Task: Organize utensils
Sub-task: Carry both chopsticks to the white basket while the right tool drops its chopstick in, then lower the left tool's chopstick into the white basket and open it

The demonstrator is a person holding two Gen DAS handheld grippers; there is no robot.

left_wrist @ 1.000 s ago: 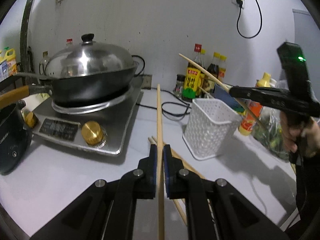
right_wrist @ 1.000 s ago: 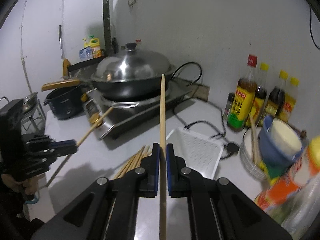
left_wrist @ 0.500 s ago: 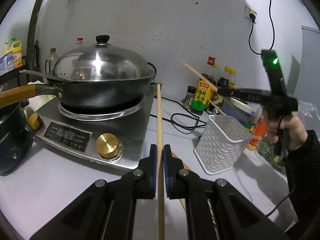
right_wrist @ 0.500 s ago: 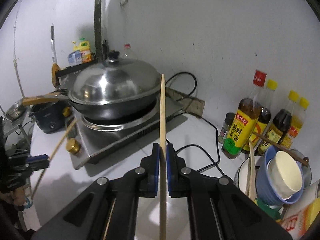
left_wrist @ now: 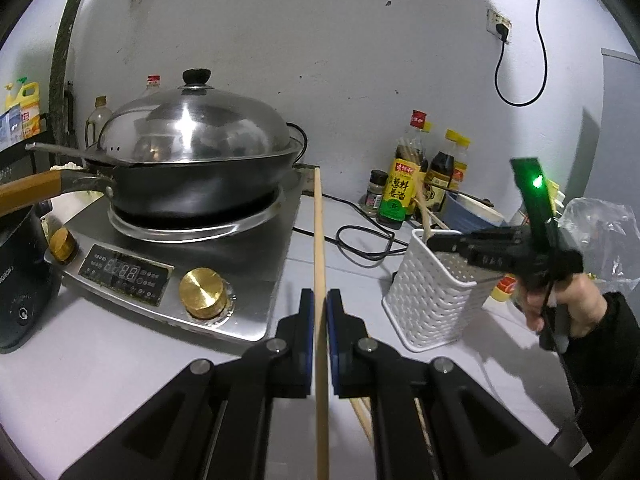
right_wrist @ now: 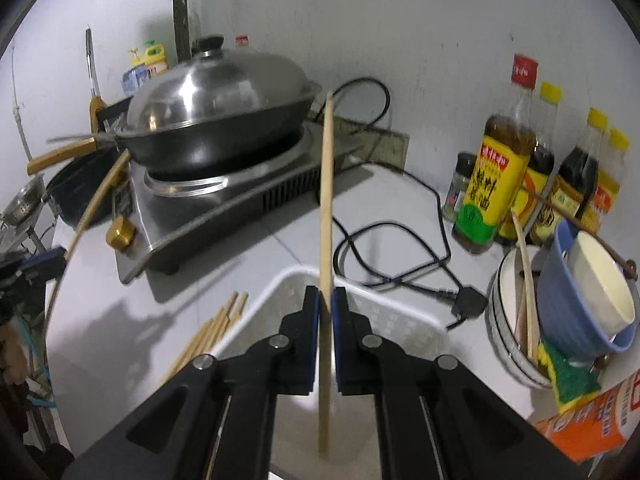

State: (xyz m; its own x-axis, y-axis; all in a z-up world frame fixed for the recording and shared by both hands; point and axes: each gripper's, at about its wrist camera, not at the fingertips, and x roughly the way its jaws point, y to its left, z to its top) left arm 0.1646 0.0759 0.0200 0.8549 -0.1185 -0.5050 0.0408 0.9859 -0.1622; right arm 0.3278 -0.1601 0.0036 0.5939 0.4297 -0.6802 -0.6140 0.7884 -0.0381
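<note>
My left gripper [left_wrist: 319,300] is shut on a wooden chopstick [left_wrist: 319,240] that points forward over the counter. My right gripper [right_wrist: 327,298] is shut on another chopstick [right_wrist: 326,200], held over the white perforated holder [right_wrist: 280,284] with its lower end down inside. In the left wrist view the right gripper [left_wrist: 434,242] sits above the holder [left_wrist: 434,292], the chopstick [left_wrist: 423,212] sticking up out of it. Several loose chopsticks [right_wrist: 208,332] lie on the counter left of the holder.
A lidded wok [left_wrist: 196,160] sits on an induction cooker [left_wrist: 160,264] at the left. Sauce bottles [right_wrist: 500,168], stacked bowls [right_wrist: 568,292] and a black power cord [right_wrist: 400,256] are behind and right of the holder. A black pot [left_wrist: 20,280] stands far left.
My right gripper has come down over the holder, tipping its chopstick so the lower end goes inside. My left gripper has kept its chopstick and moved slightly closer to the cooker.
</note>
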